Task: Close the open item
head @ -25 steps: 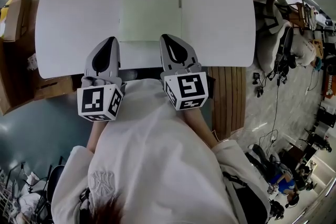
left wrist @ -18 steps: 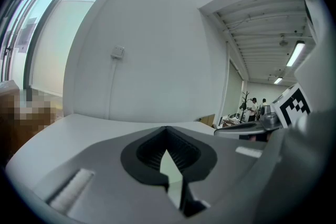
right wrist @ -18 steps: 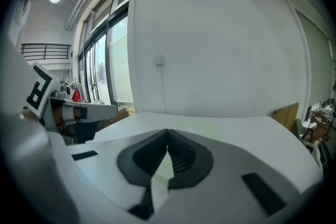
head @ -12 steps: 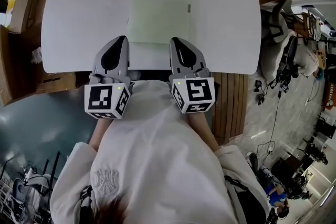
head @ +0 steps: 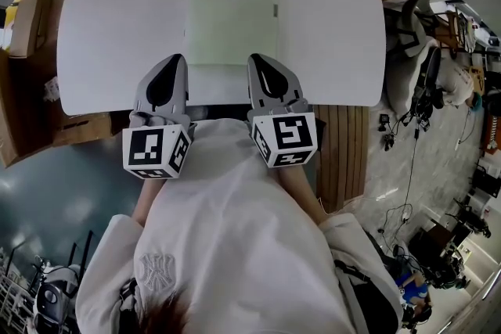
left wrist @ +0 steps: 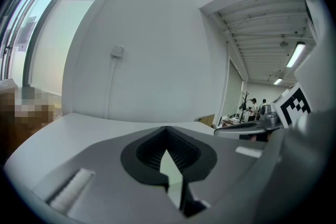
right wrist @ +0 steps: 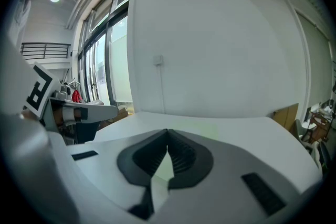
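Two grippers, left [head: 174, 60] and right [head: 257, 60], jaws together, empty, over table [head: 102, 27] near edge; flat pale-green item [head: 233, 19] at centre, label unreadable.

One white surface [head: 117, 27], bearing one pale green flat panel [head: 233, 12]. Two grippers: left gripper [head: 174, 59], right gripper [head: 255, 59]. Two marker cubes [head: 155, 152], one per gripper. One person [head: 235, 246].

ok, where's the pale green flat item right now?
In the head view, the pale green flat item lies in the middle of the white table, just ahead of the tips of the left gripper and the right gripper.
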The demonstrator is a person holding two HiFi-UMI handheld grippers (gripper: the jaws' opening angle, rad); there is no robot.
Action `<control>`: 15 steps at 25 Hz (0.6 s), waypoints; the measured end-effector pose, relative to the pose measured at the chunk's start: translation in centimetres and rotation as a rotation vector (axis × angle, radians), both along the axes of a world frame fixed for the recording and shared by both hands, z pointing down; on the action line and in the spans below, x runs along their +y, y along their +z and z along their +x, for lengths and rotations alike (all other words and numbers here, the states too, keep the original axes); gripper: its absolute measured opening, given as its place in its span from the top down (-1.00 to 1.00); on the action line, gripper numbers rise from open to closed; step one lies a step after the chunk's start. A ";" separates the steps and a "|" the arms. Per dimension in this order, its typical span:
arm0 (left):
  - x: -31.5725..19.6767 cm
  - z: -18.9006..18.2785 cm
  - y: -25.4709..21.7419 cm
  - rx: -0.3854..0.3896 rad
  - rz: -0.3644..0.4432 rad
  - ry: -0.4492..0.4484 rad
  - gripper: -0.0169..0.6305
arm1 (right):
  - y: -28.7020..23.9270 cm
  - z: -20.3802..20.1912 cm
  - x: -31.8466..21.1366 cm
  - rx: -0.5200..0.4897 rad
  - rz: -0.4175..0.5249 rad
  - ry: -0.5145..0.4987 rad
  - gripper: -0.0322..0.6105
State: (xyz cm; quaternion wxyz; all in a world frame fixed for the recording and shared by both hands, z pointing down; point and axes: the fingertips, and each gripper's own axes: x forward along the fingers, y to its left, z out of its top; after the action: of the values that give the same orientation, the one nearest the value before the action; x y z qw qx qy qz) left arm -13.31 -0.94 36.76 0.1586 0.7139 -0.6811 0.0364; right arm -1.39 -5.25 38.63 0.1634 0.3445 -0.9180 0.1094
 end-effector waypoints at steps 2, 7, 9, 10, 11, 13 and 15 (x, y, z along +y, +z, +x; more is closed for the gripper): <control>-0.1 0.3 0.0 0.000 0.001 0.002 0.92 | 0.0 0.2 0.0 0.000 0.000 0.001 0.87; -0.3 0.3 0.1 0.004 0.001 0.008 0.92 | 0.1 0.2 -0.2 0.001 0.001 0.003 0.87; -0.4 0.1 0.2 0.008 0.002 0.009 0.92 | 0.2 0.0 -0.2 0.003 0.002 0.005 0.87; -0.5 0.0 0.2 0.009 0.002 0.011 0.92 | 0.2 -0.1 -0.3 0.004 0.002 0.006 0.87; -0.5 0.0 0.2 0.009 0.003 0.012 0.92 | 0.2 0.0 -0.3 0.004 0.004 0.007 0.87; -0.6 0.0 0.2 0.012 0.005 0.015 0.92 | 0.1 0.0 -0.3 0.005 0.006 0.009 0.87; -0.6 -0.1 0.2 0.018 0.005 0.019 0.92 | 0.2 -0.3 -0.3 0.007 0.006 0.012 0.87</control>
State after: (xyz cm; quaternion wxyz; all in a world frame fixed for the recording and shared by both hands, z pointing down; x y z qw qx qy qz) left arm -13.46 -1.51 37.00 0.1626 0.7209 -0.6731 0.0299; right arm -1.65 -5.51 38.84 0.1650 0.3508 -0.9157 0.1061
